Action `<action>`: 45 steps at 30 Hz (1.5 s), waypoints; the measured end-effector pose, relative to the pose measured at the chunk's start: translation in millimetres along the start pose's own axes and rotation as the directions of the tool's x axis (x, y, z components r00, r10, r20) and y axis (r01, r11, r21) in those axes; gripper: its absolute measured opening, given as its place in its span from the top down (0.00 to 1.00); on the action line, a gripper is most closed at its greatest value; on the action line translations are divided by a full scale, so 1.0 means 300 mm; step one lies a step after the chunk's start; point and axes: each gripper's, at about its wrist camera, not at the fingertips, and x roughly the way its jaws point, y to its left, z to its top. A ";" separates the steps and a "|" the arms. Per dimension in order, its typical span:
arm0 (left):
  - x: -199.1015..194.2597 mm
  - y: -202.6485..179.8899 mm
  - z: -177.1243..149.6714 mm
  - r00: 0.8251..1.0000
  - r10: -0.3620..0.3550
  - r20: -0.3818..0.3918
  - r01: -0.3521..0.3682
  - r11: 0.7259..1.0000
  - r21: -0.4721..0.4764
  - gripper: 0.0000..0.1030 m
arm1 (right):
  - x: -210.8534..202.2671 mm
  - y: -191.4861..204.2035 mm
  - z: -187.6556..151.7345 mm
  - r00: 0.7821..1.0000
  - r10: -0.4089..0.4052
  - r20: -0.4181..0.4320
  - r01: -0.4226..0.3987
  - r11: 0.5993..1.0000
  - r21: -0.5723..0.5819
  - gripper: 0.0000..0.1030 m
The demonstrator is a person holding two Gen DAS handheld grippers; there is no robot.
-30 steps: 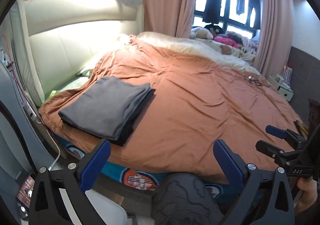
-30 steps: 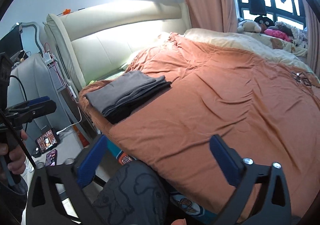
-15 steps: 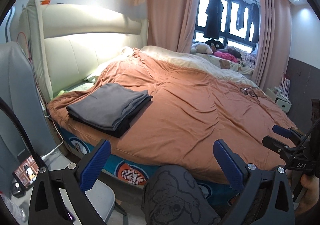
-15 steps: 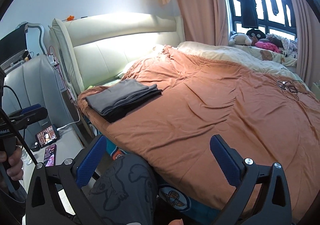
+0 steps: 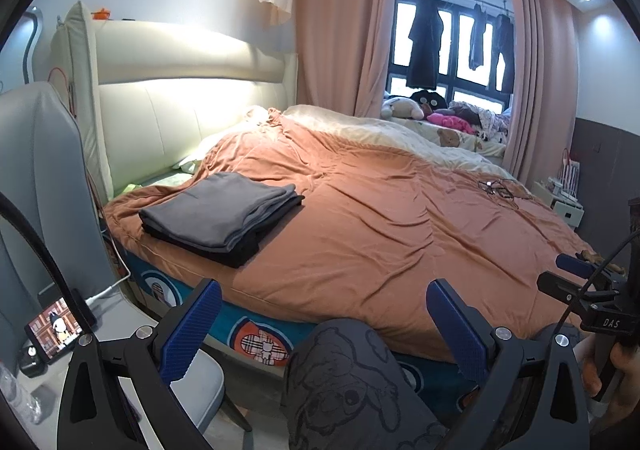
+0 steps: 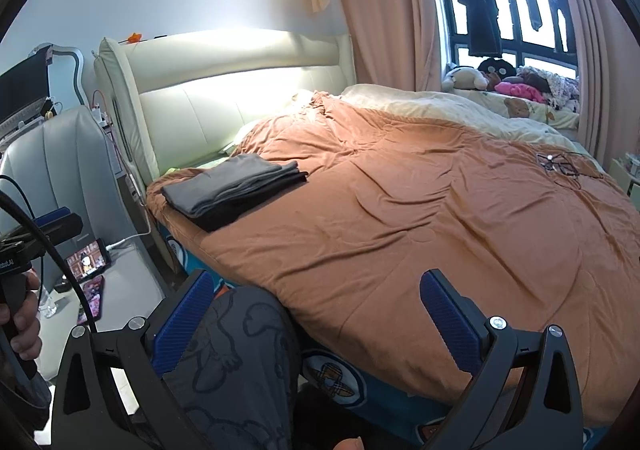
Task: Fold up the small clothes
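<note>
A stack of folded grey and black clothes (image 5: 220,215) (image 6: 234,183) lies on the near left corner of the bed, on the orange duvet (image 5: 380,217) (image 6: 420,217). My left gripper (image 5: 322,324) is open and empty, held off the bed's near edge above a person's knee in grey printed trousers (image 5: 348,382). My right gripper (image 6: 316,320) is also open and empty, off the bed's edge over the same trousers (image 6: 236,354). Both are well short of the stack. Each view shows the other gripper at its side, held by a hand.
A cream headboard (image 5: 180,89) stands at the left. A grey chair (image 6: 52,165) and a lit phone (image 5: 56,324) sit beside the bed. Tangled cables (image 6: 560,165) lie on the far right of the duvet. Plush toys (image 5: 404,107) rest under the window.
Both grippers have drawn back and tilted up from the bed, so the folded stack looks smaller and farther. More of the wall, chair and phone is in view. Jaws stay open.
</note>
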 end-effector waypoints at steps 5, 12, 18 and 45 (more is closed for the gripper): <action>0.009 0.005 -0.031 1.000 -0.009 -0.009 0.009 1.000 -0.026 0.00 | 0.018 -0.006 -0.029 1.000 0.003 -0.004 -0.003 1.000 -0.002 0.00; 0.027 0.021 -0.059 1.000 -0.006 -0.029 0.005 0.999 -0.048 0.00 | 0.037 0.002 -0.030 1.000 0.003 -0.019 -0.003 1.000 -0.012 0.00; 0.031 0.022 -0.062 0.999 -0.013 -0.029 0.011 0.999 -0.047 0.00 | 0.045 -0.007 -0.036 1.000 0.024 -0.009 -0.024 1.000 0.007 0.00; 0.009 0.026 -0.055 1.000 -0.003 -0.006 0.003 1.000 -0.023 0.00 | 0.052 -0.012 -0.046 1.000 0.021 -0.022 -0.021 1.000 0.005 0.00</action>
